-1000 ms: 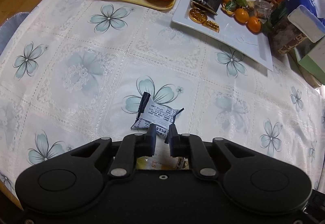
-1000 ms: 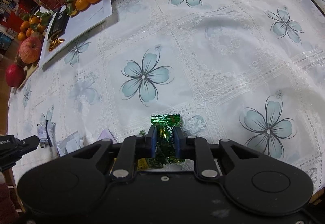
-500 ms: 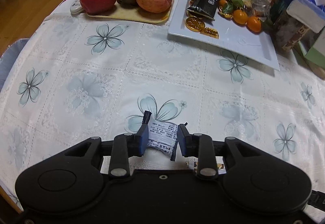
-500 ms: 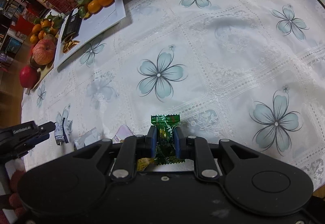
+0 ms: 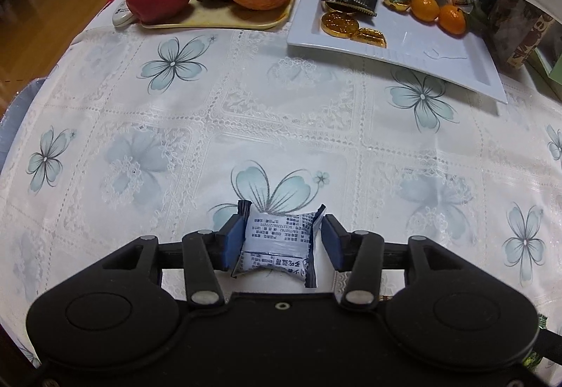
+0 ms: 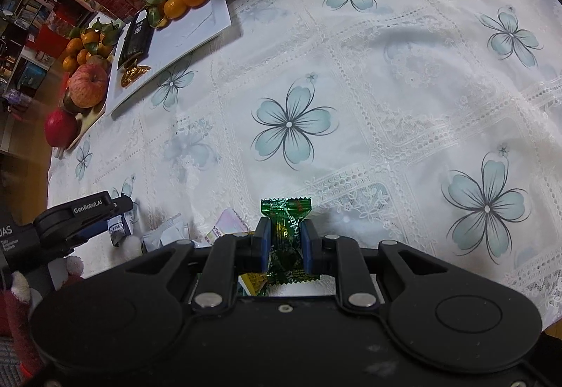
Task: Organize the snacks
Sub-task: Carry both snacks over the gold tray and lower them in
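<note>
Left wrist view: we note the left gripper point(image 5: 279, 239), lower centre, jaws opening w/ a white snack packet point(image 5: 277, 243) between them; left pad touches the wrapper, right pad apart. Right wrist view: right gripper point(image 6: 284, 243) clamped on a green candy point(image 6: 286, 232), bottom centre, above the tablecloth point(image 6: 404, 78). Risks, in our judgement: packet crumples or slides when the jaws close; candy slips from the thin wrapper grip en route to the white tray point(image 5: 414, 46), upper right.
</note>
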`<action>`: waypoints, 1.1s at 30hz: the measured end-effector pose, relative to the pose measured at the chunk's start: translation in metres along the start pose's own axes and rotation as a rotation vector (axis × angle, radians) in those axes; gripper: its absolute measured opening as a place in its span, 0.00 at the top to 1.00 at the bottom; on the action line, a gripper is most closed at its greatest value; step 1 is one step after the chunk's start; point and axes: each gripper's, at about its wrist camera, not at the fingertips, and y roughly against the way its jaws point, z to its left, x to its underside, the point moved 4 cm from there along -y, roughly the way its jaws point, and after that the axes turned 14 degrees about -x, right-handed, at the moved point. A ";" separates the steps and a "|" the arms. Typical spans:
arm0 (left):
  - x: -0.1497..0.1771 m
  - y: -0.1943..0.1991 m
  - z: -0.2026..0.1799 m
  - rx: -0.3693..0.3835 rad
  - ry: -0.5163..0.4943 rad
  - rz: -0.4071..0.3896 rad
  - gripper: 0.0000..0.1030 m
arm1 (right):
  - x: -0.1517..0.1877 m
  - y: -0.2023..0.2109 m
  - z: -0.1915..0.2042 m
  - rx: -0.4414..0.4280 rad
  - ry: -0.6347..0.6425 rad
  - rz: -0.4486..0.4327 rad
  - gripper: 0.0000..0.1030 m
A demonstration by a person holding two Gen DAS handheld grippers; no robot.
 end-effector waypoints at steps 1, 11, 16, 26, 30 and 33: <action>0.001 -0.001 -0.001 -0.003 0.000 0.003 0.46 | 0.000 0.000 0.000 0.000 0.001 0.000 0.81; 0.004 0.000 0.013 0.106 0.092 0.081 0.51 | 0.000 0.002 0.004 -0.003 0.017 -0.008 0.81; 0.010 0.035 0.020 0.130 0.087 0.046 0.51 | -0.001 0.013 0.011 -0.040 0.037 -0.037 0.81; 0.091 0.111 0.046 0.258 0.018 0.001 0.51 | 0.040 0.051 0.019 -0.097 0.124 -0.109 0.81; 0.140 0.122 0.057 0.281 0.001 0.010 0.51 | 0.074 0.075 0.019 -0.117 0.170 -0.192 0.81; 0.174 0.128 0.062 0.266 -0.031 -0.004 0.51 | 0.110 0.093 0.011 -0.171 0.153 -0.235 0.81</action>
